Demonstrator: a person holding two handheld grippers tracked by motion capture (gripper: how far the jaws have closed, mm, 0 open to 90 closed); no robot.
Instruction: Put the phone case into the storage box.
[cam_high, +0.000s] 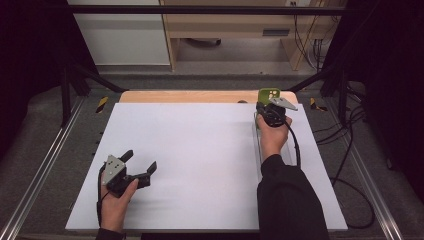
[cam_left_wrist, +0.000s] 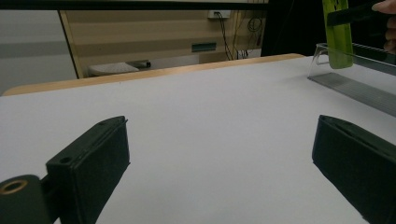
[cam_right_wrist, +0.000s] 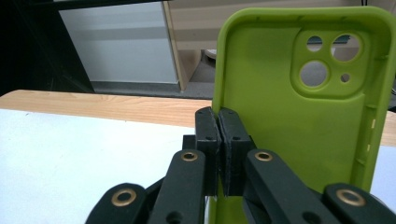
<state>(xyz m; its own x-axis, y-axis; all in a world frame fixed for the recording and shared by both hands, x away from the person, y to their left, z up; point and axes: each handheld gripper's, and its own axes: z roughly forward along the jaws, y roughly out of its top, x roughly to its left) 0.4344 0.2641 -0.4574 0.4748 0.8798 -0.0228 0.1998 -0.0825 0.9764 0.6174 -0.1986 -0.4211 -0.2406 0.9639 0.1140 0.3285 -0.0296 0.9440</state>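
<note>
Overhead, the right gripper (cam_high: 270, 111) sits at the far right of the pale lilac table sheet (cam_high: 200, 150), close to the light wooden table edge (cam_high: 185, 96) that shows beyond the sheet. A hand (cam_high: 272, 137) in a black sleeve (cam_high: 287, 200) holds it from behind, and a black cable (cam_high: 296, 145) trails back along the wrist. The grey three-cornered plate (cam_high: 283, 102) on top tilts toward the right.

Right gripper view: the two black jaws stand pressed together, with the left side wall of a lime-green soft plastic phone case (cam_right_wrist: 303, 116) pinched between the pads. The case stands upright, open inner side toward the camera, with its camera cut-outs (cam_right_wrist: 329, 58) at the top right. In the high view the top of the case (cam_high: 268, 94) pokes up just past the gripper.

Left gripper view: the case (cam_left_wrist: 337, 32) hangs with its lower end in or just behind a clear acrylic tray (cam_left_wrist: 355, 70) at the right of the sheet; cannot tell whether it touches the tray. The tray shows faintly in the high view as a long clear strip (cam_high: 260, 145) beside the right hand.

The left gripper (cam_high: 140, 165) rests low at the near left of the sheet, held by the left hand (cam_high: 117, 200), well apart from the case. Its jaws stand wide, with nothing between them but bare sheet.
</note>
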